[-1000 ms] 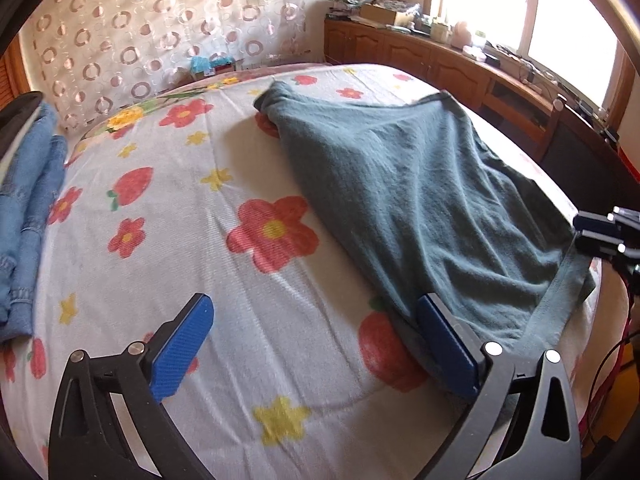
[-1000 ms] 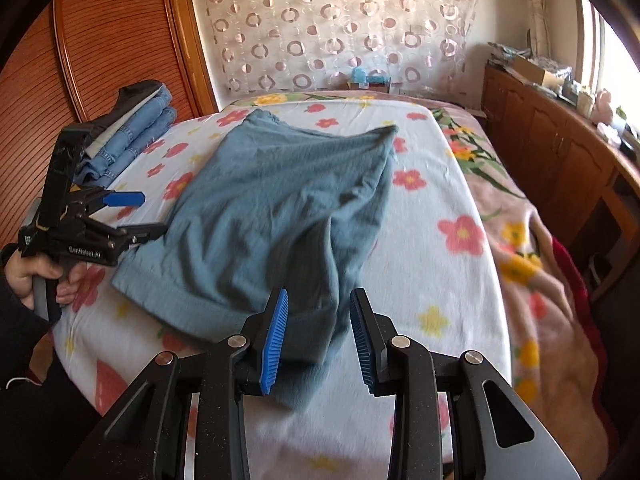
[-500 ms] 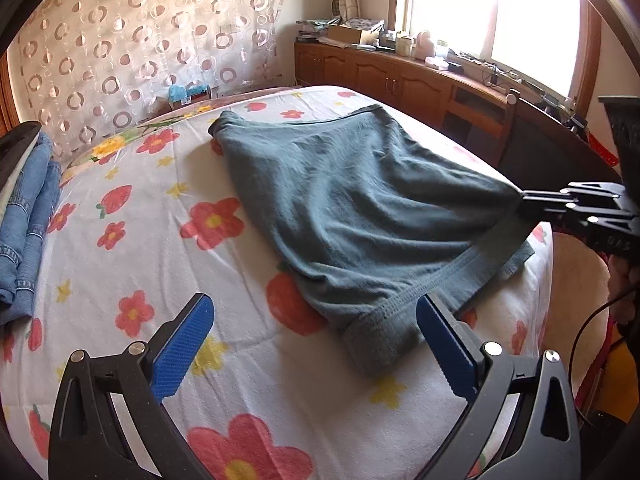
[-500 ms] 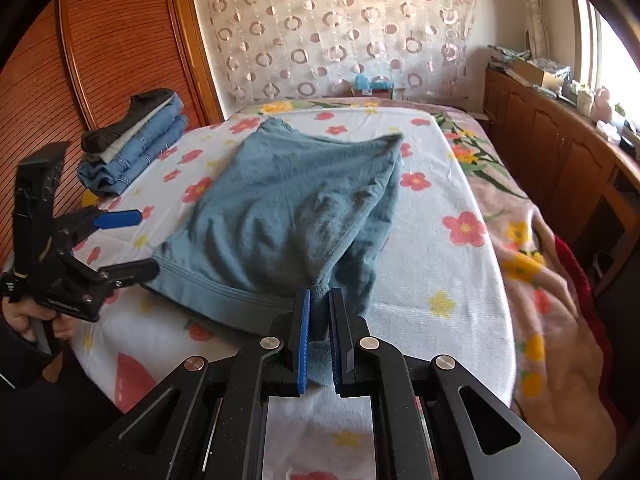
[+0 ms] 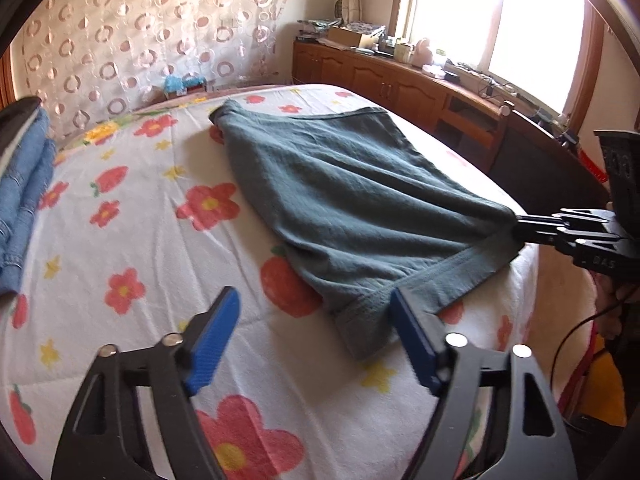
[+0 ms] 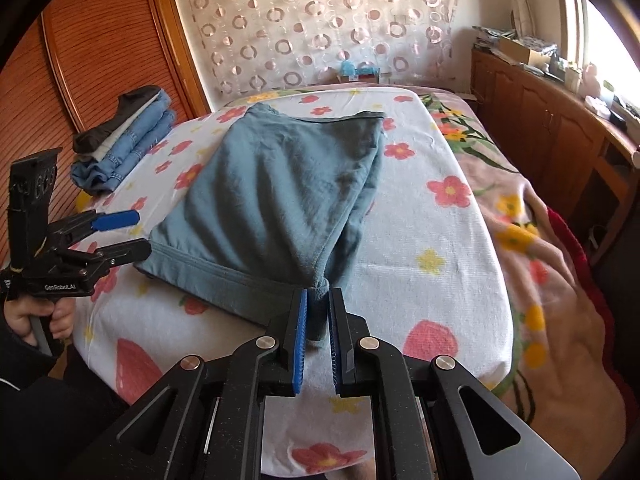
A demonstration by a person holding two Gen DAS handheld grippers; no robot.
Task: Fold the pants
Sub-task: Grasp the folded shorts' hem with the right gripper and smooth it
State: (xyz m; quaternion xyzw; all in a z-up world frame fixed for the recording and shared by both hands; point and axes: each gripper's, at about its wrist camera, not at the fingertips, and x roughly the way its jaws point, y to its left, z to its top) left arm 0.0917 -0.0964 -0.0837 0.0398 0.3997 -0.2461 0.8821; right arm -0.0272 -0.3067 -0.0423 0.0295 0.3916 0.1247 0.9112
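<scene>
On the flowered bed lie the blue-green pants, spread flat in the middle, with the waistband at the near edge of the bed. The right gripper is pinched on one corner of that waistband, and the cloth bunches up between its blue pads. I think it holds this corner so the pants can be pulled straight and lifted for a fold. The left gripper is at the other corner of the waistband. Its jaws have just been closing in, but they do not press on the cloth yet; the corner lies between them, touching only one pad. It looks ready to grab, so both corners can move together.

The right wrist view shows the person's hand on the left tool and the whole stack of folded jeans at the far side of the bed from the window. The left wrist view shows the bright window and the wooden cabinets beside the bed much better.
</scene>
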